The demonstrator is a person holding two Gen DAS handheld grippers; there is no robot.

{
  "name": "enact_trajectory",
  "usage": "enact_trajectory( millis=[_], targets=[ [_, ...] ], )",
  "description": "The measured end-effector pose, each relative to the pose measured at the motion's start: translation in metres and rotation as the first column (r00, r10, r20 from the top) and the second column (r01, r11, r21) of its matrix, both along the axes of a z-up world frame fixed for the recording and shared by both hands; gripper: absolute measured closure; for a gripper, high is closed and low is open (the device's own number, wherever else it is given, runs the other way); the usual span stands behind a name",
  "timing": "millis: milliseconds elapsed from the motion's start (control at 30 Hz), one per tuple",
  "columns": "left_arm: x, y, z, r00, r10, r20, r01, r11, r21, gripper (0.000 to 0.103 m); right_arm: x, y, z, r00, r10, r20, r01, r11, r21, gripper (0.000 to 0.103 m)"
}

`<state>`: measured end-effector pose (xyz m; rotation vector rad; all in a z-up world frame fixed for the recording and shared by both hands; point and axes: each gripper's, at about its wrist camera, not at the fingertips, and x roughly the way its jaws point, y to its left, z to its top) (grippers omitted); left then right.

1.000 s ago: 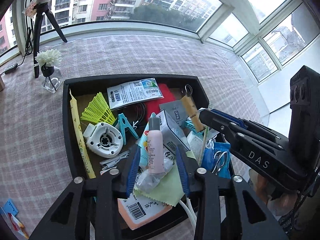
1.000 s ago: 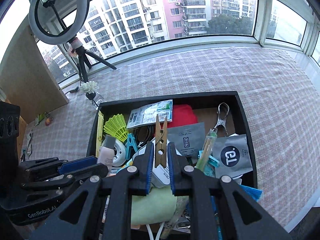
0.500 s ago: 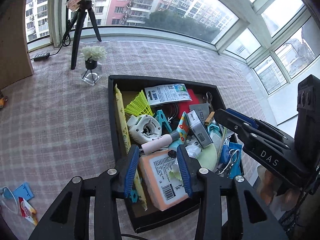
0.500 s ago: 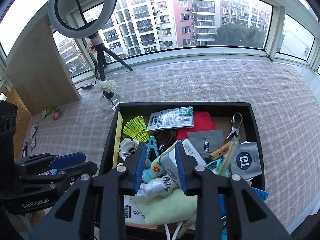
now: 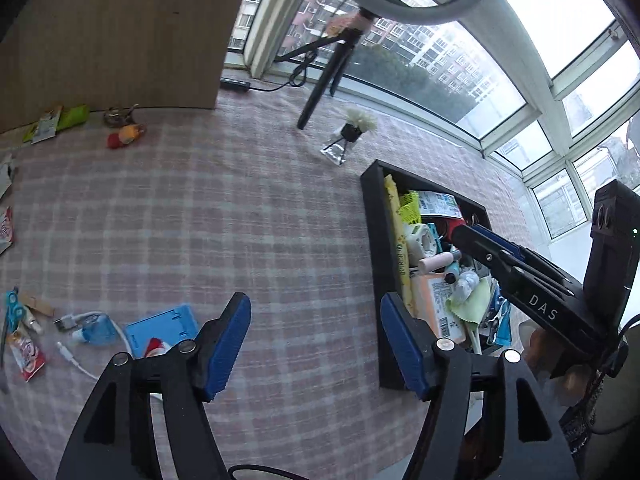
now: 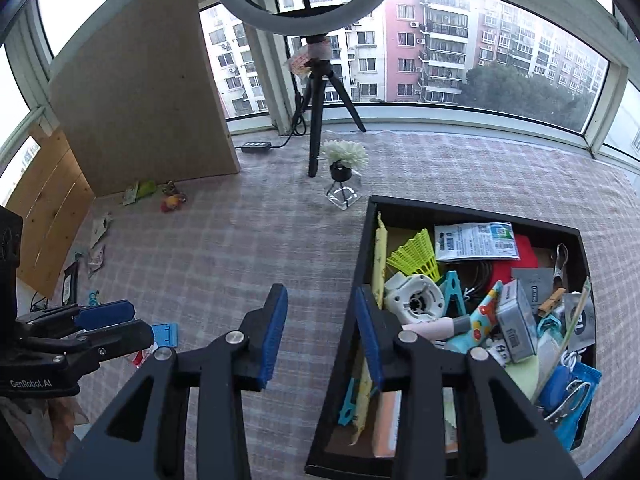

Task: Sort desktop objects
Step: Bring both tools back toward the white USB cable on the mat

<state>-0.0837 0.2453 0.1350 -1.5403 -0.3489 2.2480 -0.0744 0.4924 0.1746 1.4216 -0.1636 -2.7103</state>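
Both grippers are swung left off the black tray (image 6: 362, 264); left gripper (image 5: 316, 344) and right gripper (image 6: 322, 332) jaws have just been opening, empty. Pink bottle (image 6: 430, 327) and clothespin (image 6: 551, 305) are dropped in the tray; next pick is likely.

Tablecloth (image 6: 240, 248): pink-and-white check. Tray (image 6: 362, 240): black. Shuttlecock (image 6: 414, 258): neon yellow. Peg (image 6: 452, 294): teal. Reel (image 6: 416, 300): white. Bottle (image 6: 432, 326): pale pink, grey cap. Card holder (image 5: 160, 330): blue. Gripper pads (image 5: 228, 346): blue on black arms.
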Motion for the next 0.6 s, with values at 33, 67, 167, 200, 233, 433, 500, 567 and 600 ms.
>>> enact_trajectory(
  millis=[33, 67, 167, 200, 233, 433, 500, 567, 600],
  targets=[
    [0.003, -0.018, -0.003, 1.0, 0.029, 0.004, -0.029, 1.0, -0.005, 0.034, 0.001, -0.013, 0.0, 1.0, 0.02, -0.01, -0.02, 1.0, 0.004, 0.067],
    [0.005, -0.036, -0.006, 0.998, 0.056, 0.008, -0.056, 0.998, -0.014, 0.032, 0.002, -0.026, 0.0, 0.999, 0.042, -0.017, -0.042, 0.999, 0.012, 0.066],
    [0.013, -0.094, -0.015, 0.99, 0.138, 0.019, -0.138, 0.99, -0.012, 0.032, 0.005, -0.065, -0.003, 0.995, 0.093, -0.027, -0.092, 0.994, 0.055, 0.065],
    [0.016, -0.113, -0.017, 0.986, 0.165, 0.022, -0.165, 0.986, -0.014, 0.032, 0.005, -0.076, -0.004, 0.994, 0.106, -0.026, -0.104, 0.992, 0.07, 0.065],
    [0.02, -0.131, -0.019, 0.982, 0.191, 0.015, -0.19, 0.981, -0.026, 0.032, 0.005, -0.087, -0.006, 0.993, 0.118, -0.02, -0.116, 0.99, 0.081, 0.065],
    [0.032, -0.226, -0.029, 0.948, 0.318, 0.025, -0.315, 0.945, -0.087, 0.032, 0.003, -0.138, -0.016, 0.99, 0.141, 0.003, -0.141, 0.986, 0.089, 0.062],
    [0.036, -0.251, -0.035, 0.938, 0.347, 0.022, -0.343, 0.934, -0.106, 0.032, 0.001, -0.149, -0.018, 0.991, 0.131, 0.009, -0.131, 0.989, 0.07, 0.061],
    [0.039, -0.267, -0.042, 0.939, 0.342, 0.044, -0.336, 0.936, -0.108, 0.032, -0.002, -0.157, -0.024, 0.991, 0.125, 0.043, -0.127, 0.991, 0.045, 0.055],
    [0.04, -0.273, -0.046, 0.938, 0.342, 0.051, -0.334, 0.935, -0.115, 0.032, -0.003, -0.162, -0.029, 0.99, 0.125, 0.059, -0.127, 0.991, 0.034, 0.054]
  ],
)
